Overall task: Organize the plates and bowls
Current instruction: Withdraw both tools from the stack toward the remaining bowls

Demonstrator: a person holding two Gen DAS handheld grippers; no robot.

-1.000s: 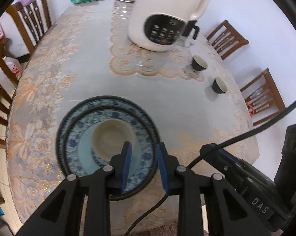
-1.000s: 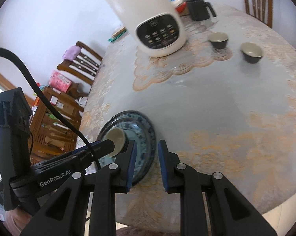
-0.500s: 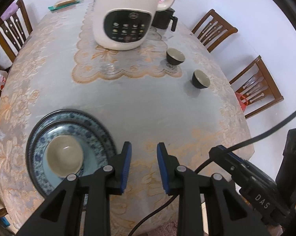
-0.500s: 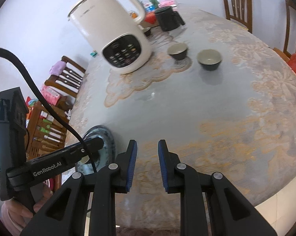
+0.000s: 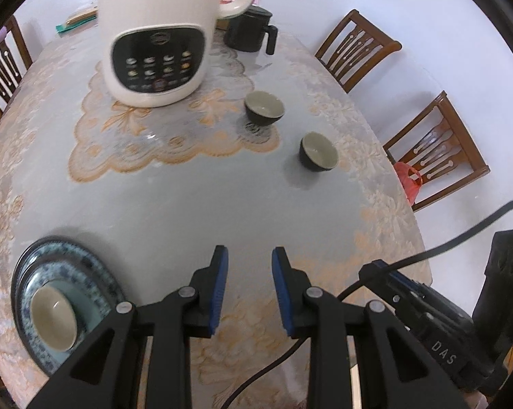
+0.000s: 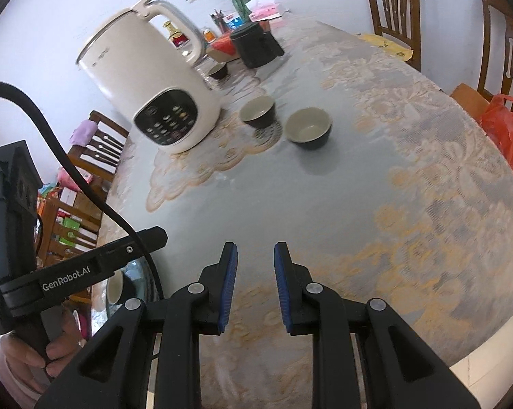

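Lace-covered table (image 5: 174,211): stacked plates (image 5: 96,272) with a bowl on top at 8 o'clock, two dark bowls (image 5: 318,151) at 1 o'clock, well apart. Left gripper (image 5: 248,284) and right gripper (image 6: 255,284) stand slightly parted and empty. Judged glazed ceramic: rigid, slippery, breakable; pinch each bowl across its rim.

2 wrist cameras, both angled down over your table (image 5: 195,204)

Each looks forward along its fingers from close above; both share the white appliance (image 5: 154,34), 2 dark bowls (image 6: 309,129) and chairs (image 5: 355,47) beyond.
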